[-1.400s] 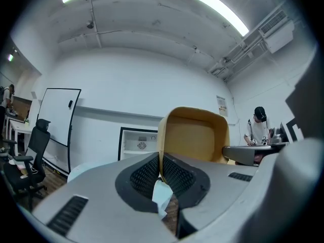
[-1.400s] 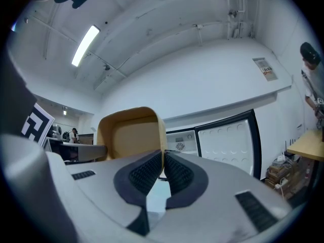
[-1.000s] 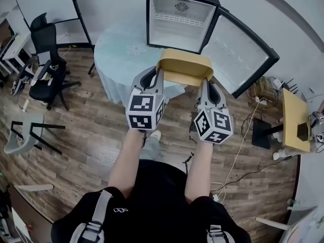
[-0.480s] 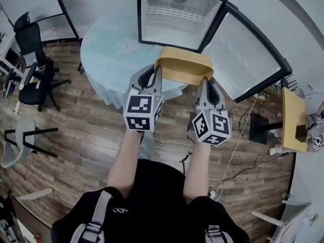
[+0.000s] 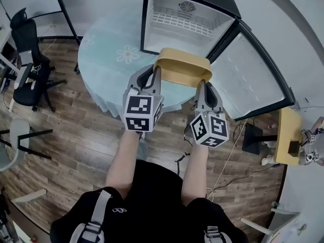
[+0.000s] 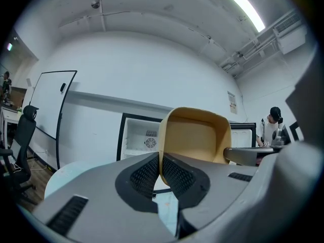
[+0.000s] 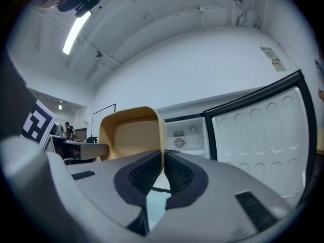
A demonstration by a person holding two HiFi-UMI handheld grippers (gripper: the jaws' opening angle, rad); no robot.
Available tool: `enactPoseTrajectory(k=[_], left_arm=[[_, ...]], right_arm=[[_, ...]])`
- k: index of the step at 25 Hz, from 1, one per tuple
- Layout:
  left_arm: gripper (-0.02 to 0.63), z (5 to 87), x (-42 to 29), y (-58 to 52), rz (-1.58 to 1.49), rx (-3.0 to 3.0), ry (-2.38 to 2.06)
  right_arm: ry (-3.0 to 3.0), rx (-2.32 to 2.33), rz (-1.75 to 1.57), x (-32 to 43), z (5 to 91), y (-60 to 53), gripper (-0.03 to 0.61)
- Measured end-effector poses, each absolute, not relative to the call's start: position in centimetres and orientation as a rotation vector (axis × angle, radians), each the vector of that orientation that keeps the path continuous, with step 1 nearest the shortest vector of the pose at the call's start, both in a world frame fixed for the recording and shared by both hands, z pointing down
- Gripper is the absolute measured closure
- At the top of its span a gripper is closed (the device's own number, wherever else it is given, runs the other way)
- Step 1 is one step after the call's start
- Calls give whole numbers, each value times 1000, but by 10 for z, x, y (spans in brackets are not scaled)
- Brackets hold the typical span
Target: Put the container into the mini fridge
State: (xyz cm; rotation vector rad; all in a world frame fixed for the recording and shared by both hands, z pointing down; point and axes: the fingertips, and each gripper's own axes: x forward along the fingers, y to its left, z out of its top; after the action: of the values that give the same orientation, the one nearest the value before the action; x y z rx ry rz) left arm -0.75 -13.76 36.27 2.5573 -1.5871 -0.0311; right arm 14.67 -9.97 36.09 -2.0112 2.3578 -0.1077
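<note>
Two handheld grippers carry a tan container point(image 5: 183, 67) level between them, above the near edge of a round table point(image 5: 109, 59) draped in pale blue cloth. The left gripper point(image 5: 157, 71) is clamped on the container's left wall and the right gripper point(image 5: 203, 83) on its right wall. Just beyond, on the table, stands a black mini fridge point(image 5: 152, 22), white inside, with its door point(image 5: 253, 75) swung wide to the right. A black office chair point(image 5: 30, 65) and a whiteboard point(image 6: 48, 115) stand at the left, and a small yellow table point(image 5: 285, 135) at the right. The floor point(image 5: 76, 140) is wood plank and the walls are pale grey.
</note>
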Motion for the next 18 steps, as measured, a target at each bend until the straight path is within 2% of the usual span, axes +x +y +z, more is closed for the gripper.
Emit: enactPoseTrajectory(k=[10,18], left_arm=[[591,346,-15,-212,-36,2575,-1567],[588,372,-13,-258,51,2563,-1494]], right_arm=[[2366,-1993,-73,139,340,-176,557],[2346,-2041,-162,141,365,-222,558]])
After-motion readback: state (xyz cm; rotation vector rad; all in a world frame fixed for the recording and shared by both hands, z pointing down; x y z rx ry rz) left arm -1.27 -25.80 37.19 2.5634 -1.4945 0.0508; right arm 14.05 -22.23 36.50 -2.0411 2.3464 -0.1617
